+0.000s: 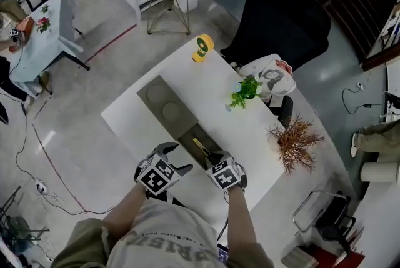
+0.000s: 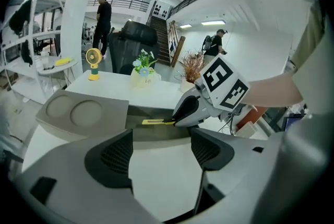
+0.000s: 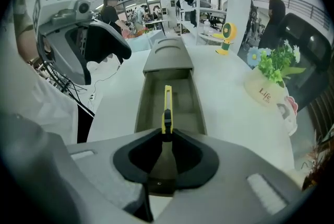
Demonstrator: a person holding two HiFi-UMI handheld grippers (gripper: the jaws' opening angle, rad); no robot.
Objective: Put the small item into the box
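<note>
Head view looks down; gripper views probably share the box (image 3: 142, 108).

Box (image 1: 189, 134) interior open from above; lid (image 1: 164, 102) behind, plant (image 1: 246, 91) aside.

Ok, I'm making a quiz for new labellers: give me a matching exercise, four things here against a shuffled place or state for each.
1 left gripper
2 yellow utility knife
3 box lid
4 yellow fan

a held by the right gripper over the open box
b far end of the table
c jaws apart, empty
d flat on the table, beyond the open box

Pairs: 1-c, 2-a, 3-d, 4-b
</note>
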